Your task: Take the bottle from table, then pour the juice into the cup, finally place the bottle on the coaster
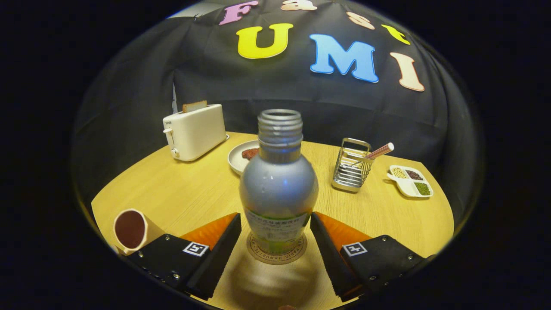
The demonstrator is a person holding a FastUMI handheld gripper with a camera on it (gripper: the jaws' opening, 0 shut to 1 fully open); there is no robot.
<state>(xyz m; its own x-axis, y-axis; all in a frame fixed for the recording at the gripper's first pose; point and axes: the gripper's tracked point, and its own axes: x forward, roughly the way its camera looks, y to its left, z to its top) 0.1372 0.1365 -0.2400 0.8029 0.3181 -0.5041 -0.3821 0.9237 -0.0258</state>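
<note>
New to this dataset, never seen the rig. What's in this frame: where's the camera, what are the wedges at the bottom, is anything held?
The camera is a fisheye that rides on a hand-held gripper carried by a person; there is no robot arm. It looks forward along the two fingers, which are the wedges you see.

Between the fingers stands an uncapped bottle, upright on a round coaster. The fingers are spread, with a gap on each side of the bottle, so nothing is held.

On the wooden table: a cup beside one finger; beyond the bottle a toaster with a slice in it, a plate with some food, a wire holder with a stick in it, and a divided dish of beans or grains.
</note>
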